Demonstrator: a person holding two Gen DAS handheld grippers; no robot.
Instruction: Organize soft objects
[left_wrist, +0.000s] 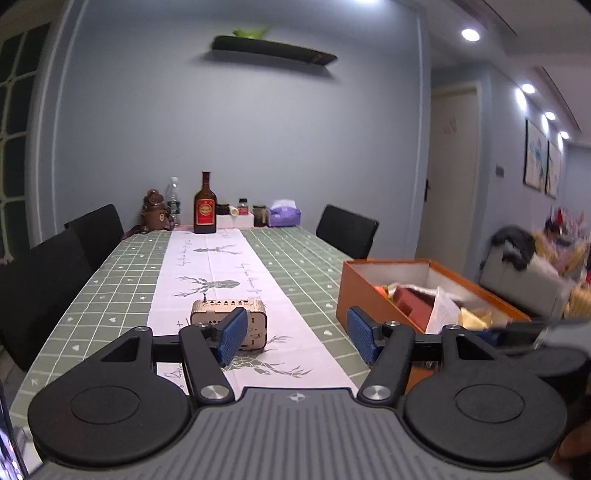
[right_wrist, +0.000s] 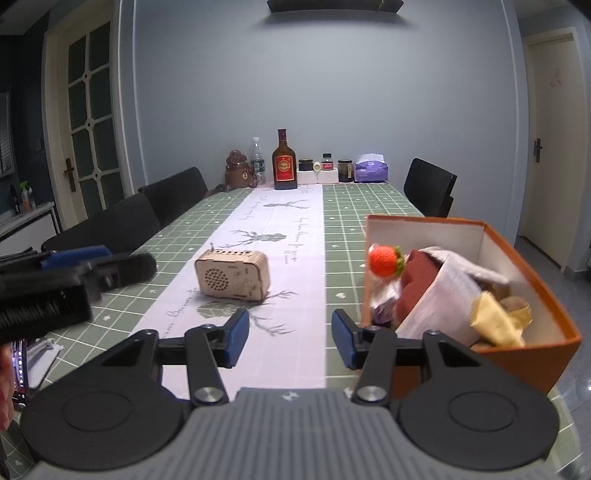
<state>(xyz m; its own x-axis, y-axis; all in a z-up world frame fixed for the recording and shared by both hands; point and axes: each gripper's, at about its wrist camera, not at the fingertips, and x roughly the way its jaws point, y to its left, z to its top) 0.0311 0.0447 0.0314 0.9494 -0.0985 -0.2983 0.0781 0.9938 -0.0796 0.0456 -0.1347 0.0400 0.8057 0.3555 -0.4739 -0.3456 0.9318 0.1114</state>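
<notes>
Soft objects, among them an orange knitted ball (right_wrist: 384, 261), a red cloth (right_wrist: 419, 284) and a yellow cloth (right_wrist: 496, 323), lie in the orange box (right_wrist: 532, 354) at the table's right edge. Left to right: black chairs (right_wrist: 110, 225); left gripper (left_wrist: 295, 338), jaws apart and empty; wooden radio (right_wrist: 232, 275) on the white runner (right_wrist: 291, 236); right gripper (right_wrist: 290, 338), jaws apart and empty, near the box. Far end: bottle (right_wrist: 284, 160), tissue pack (right_wrist: 371, 170).
</notes>
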